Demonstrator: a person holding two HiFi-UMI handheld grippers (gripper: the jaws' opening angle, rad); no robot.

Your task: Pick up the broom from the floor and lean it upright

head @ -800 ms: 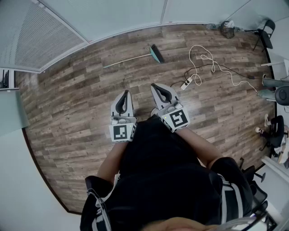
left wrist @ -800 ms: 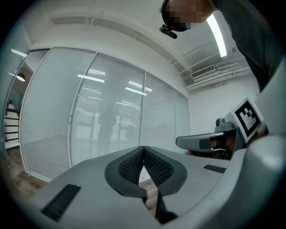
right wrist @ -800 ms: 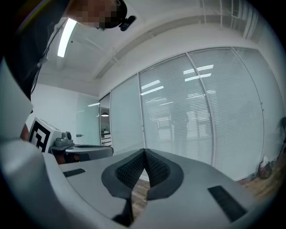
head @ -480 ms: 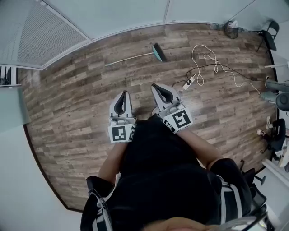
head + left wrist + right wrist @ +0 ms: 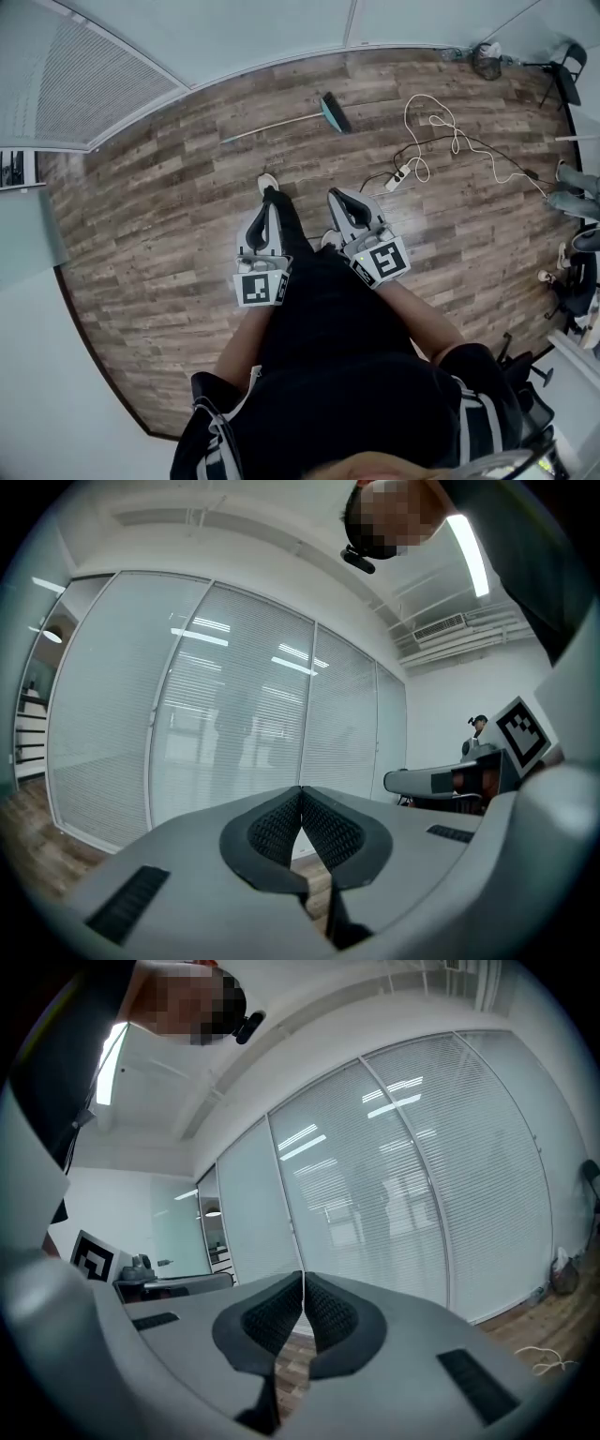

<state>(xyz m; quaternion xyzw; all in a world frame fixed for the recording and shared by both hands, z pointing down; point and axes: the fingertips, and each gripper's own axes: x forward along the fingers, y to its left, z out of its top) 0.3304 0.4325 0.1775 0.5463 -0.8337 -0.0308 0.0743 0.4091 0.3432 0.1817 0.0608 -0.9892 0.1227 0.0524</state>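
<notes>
Wood planks make up the floor (image 5: 169,216), and the broom (image 5: 281,125) lies flat on it near the glass wall (image 5: 262,28). Its teal head (image 5: 330,112) is to the right and its thin handle runs left. From this height I cannot tell whether it touches the wall's base.

The left hand-held gripper (image 5: 264,201) and right hand-held gripper (image 5: 336,195) are well short of it, held level in front of the person's body. Each has its jaws pressed together on nothing, probably because nothing is within reach to grasp. One shoe (image 5: 267,182) is forward, toward the broom. A power strip (image 5: 397,173) with a white cable (image 5: 441,127) lies off to the right, clear of that path.
</notes>
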